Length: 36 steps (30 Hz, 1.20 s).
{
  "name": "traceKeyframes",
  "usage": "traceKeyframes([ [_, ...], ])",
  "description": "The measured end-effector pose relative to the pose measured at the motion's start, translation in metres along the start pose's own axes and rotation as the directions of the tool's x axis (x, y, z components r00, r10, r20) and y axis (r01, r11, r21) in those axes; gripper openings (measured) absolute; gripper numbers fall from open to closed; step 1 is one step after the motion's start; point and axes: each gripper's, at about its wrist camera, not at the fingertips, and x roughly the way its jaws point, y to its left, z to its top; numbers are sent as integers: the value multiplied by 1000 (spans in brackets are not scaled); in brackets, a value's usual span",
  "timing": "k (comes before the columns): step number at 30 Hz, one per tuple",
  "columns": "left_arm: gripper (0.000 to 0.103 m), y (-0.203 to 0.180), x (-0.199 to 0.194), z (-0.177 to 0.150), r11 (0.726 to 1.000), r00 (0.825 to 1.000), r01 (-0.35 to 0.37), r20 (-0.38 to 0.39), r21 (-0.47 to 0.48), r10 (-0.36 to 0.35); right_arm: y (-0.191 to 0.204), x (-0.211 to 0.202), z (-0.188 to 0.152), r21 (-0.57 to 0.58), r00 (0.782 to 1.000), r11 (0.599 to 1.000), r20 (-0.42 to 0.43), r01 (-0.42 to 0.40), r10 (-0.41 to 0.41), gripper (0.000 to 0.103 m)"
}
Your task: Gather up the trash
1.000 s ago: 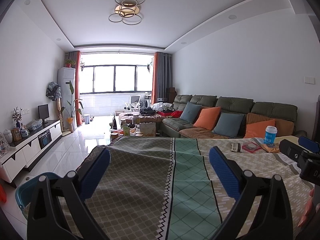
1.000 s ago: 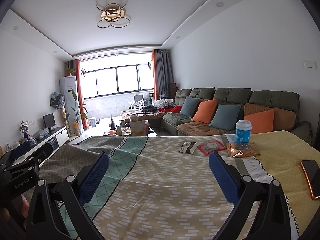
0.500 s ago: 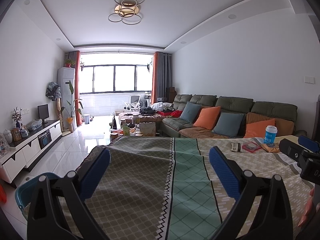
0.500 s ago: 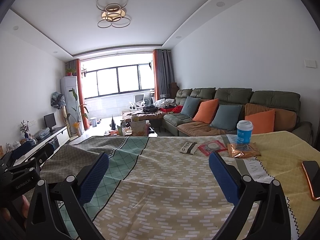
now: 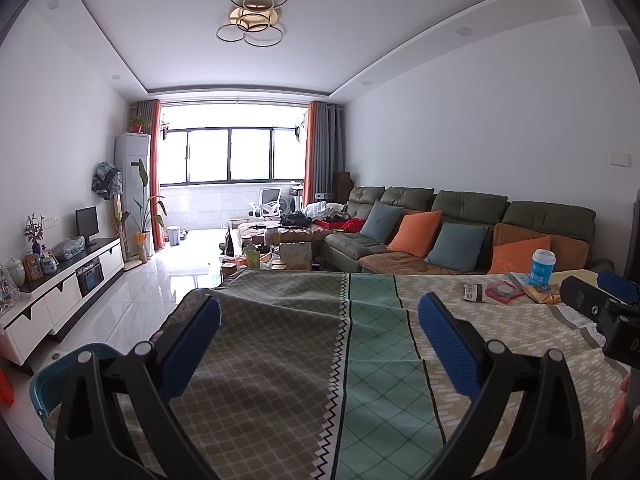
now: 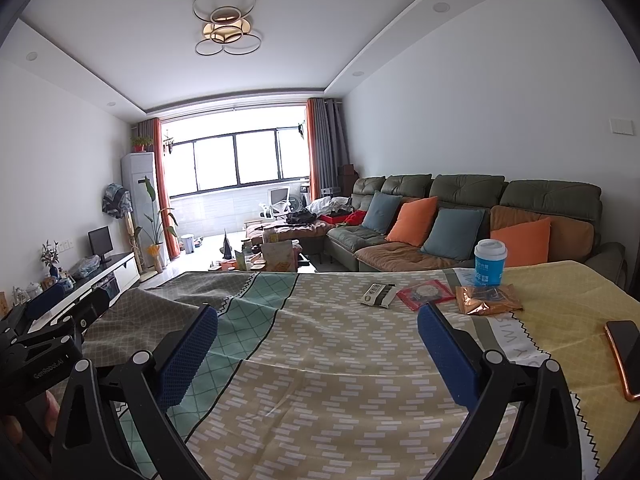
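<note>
On the far right part of the cloth-covered table [image 6: 320,360] lies the trash: a black-and-white wrapper [image 6: 377,294], a red packet [image 6: 425,293], a crumpled gold wrapper [image 6: 488,300] and a blue-and-white paper cup [image 6: 489,262] standing upright. The left wrist view shows them too: wrapper [image 5: 473,292], red packet [image 5: 503,292], cup [image 5: 542,267]. My right gripper [image 6: 318,354] hovers open over the table, well short of them. My left gripper [image 5: 320,340] is open over the table's left end, holding nothing.
A phone [image 6: 624,354] lies at the table's right edge. A teal bin [image 5: 60,376] stands on the floor beside the table's left corner. A green sofa [image 6: 460,216] with cushions runs behind the table; a cluttered coffee table [image 5: 280,240] and white TV cabinet [image 5: 68,288] stand beyond.
The right wrist view has shifted slightly, so the trash sits a little further right and lower. The left gripper has hardly moved.
</note>
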Motion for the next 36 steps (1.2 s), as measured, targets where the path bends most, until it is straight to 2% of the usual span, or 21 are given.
traceKeyframes([
  [36,99,-2,4,-3,1000,1000,5,-19,25,-5,1,0,2,5,1000,1000,-3,-3,3,99],
])
